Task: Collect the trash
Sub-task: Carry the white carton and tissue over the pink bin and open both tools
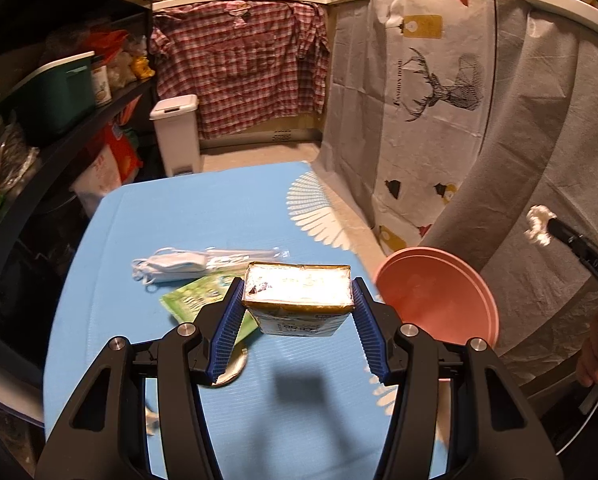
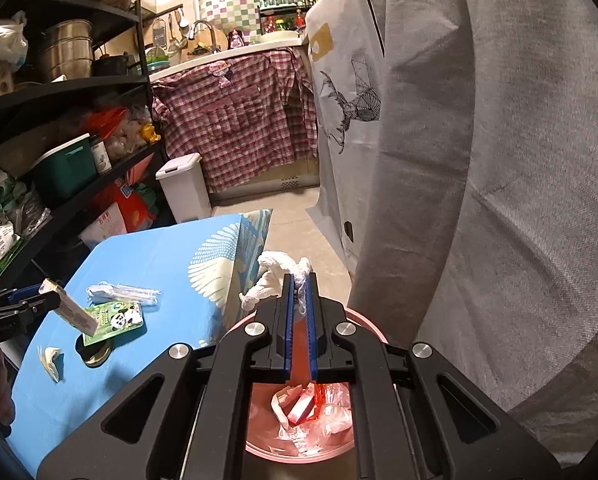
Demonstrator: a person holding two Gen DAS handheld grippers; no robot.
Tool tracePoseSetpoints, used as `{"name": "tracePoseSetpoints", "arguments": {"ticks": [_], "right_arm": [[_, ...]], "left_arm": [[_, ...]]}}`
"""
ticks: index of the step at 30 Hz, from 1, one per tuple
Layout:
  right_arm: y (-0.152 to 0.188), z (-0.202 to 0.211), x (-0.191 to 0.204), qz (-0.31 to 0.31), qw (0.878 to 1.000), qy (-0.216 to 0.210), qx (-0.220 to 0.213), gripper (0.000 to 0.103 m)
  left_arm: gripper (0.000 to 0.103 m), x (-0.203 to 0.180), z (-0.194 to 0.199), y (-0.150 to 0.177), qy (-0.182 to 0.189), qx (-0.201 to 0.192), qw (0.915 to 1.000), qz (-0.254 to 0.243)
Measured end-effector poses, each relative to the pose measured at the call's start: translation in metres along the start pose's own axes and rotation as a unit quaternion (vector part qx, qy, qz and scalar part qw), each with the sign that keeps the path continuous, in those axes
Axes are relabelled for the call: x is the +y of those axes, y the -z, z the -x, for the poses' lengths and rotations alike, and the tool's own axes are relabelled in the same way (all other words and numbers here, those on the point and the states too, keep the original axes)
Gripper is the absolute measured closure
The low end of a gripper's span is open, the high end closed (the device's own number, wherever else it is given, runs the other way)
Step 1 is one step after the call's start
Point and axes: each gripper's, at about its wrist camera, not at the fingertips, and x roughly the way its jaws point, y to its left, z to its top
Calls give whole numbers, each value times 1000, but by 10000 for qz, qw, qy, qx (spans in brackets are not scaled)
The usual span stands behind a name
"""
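My left gripper (image 1: pixel 297 298) is shut on a small drink carton (image 1: pixel 299 294) and holds it above the blue table (image 1: pixel 219 216). The carton also shows in the right wrist view (image 2: pixel 69 306). My right gripper (image 2: pixel 299 284) is shut on a crumpled white tissue (image 2: pixel 273 276) above the pink bin (image 2: pixel 255 440), which holds wrappers. The bin also shows in the left wrist view (image 1: pixel 435 296), with the tissue (image 1: pixel 539 224) above it. On the table lie a face mask (image 1: pixel 167 266), a clear plastic wrapper (image 1: pixel 243 256), a green panda packet (image 2: pixel 119 316), a round lid (image 2: pixel 97 356) and a paper scrap (image 2: pixel 51 360).
A black shelf rack (image 1: pixel 59 140) full of goods stands left of the table. A white pedal bin (image 1: pixel 177 136) stands on the floor beyond it. A grey and white cloth (image 1: pixel 439 100) hangs on the right. A plaid shirt (image 1: pixel 243 64) hangs at the back.
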Motion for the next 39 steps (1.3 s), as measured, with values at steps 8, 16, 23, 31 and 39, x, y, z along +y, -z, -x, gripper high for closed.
{"name": "tracePoseSetpoints", "arguments": {"ticks": [8,16,23,31,39], "right_arm": [[2,-7,-6,-21,9998,96,155,97],[3,-10,-9,-9,9998,124,178,97],[1,-14,-9,-11,9997,137,202,97],[1,-19,-9,-14,9996,163,228,97],[1,-26,-9,-27,9995,175,278,97]], "left_arm": [[50,-39,-9,-10,383,-53,9992,-96],[50,-76,-22,-14,628,-54,9975,-320],[50,-95,-34,-16,801,39,9960,-401],[50,-105,-53,-16,839,215,9955,-379],[50,-114,-64,-17,869,336,9947,-428]]}}
